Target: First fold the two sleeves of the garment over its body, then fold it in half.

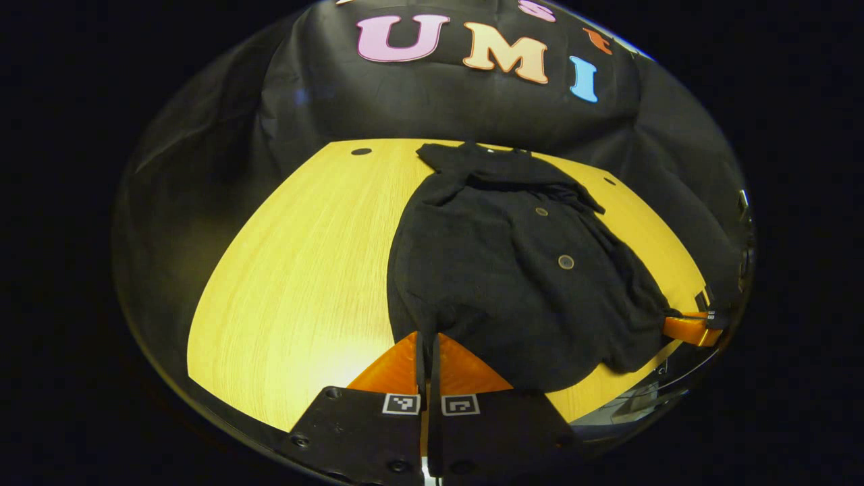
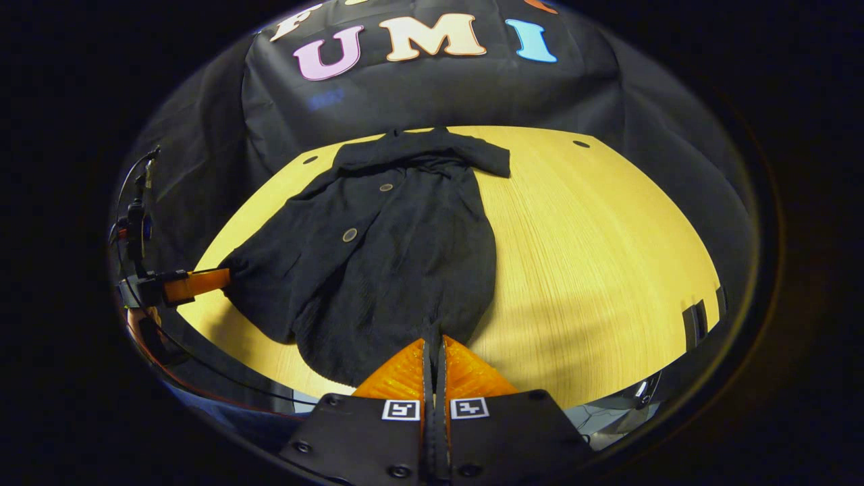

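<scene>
A black buttoned garment (image 1: 513,270) lies on the yellow wooden table (image 1: 297,270), collar end toward the far wall, hem toward me. Its sleeves look folded in over the body near the collar. In the left gripper view my left gripper (image 1: 428,335) is shut on the hem's near left corner. The right gripper (image 1: 688,329) grips the hem's other corner at the far right. In the right gripper view the garment (image 2: 398,263) spreads left of centre, my right gripper (image 2: 435,341) is shut on its near hem, and the left gripper (image 2: 202,282) pinches the hem at the left.
The table (image 2: 594,256) has a wide bare stretch to the garment's right in the right gripper view. A small dark hole (image 2: 580,144) sits near its far edge. Cables and a small device (image 2: 135,223) hang beyond the table's left edge. Black cloth walls surround the table.
</scene>
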A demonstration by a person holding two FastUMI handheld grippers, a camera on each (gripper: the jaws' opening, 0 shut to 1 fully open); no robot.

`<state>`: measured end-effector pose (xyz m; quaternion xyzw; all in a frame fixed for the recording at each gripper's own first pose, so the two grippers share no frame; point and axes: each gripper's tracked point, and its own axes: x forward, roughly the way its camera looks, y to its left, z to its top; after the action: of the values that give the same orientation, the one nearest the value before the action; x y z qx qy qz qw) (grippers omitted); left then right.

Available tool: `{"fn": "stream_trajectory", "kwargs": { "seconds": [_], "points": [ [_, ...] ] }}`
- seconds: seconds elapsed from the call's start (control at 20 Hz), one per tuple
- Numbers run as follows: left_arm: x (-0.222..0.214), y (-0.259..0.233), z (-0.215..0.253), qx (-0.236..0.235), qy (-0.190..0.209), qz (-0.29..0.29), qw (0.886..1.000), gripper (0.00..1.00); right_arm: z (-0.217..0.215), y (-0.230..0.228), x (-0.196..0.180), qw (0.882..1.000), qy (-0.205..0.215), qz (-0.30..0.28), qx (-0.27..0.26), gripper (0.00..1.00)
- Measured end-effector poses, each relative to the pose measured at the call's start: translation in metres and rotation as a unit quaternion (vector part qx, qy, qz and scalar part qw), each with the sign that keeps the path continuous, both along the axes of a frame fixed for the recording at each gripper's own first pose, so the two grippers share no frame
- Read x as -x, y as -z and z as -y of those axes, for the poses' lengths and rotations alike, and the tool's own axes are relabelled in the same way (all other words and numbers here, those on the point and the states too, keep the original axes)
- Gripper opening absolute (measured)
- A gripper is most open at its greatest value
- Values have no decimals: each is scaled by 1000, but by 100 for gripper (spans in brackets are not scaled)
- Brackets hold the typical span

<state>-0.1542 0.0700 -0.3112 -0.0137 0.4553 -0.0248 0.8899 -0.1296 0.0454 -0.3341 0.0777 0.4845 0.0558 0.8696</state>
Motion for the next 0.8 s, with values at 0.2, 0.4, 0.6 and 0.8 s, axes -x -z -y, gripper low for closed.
{"fn": "stream_trajectory", "kwargs": {
  "seconds": [0.2,0.4,0.6,0.8],
  "points": [
    [-19,-27,-2,10,-1,27,1000,0,-3,-24,-25,999,12,33,-2,2],
    [-46,-48,-3,9,12,53,998,0,-3,-41,-48,998,26,56,-2,2],
    [-75,-64,-3,24,20,77,997,0,6,-55,-71,997,36,70,12,2],
    [-115,-79,-3,32,34,105,993,0,14,-78,-104,994,41,99,24,2]
  ]
}}
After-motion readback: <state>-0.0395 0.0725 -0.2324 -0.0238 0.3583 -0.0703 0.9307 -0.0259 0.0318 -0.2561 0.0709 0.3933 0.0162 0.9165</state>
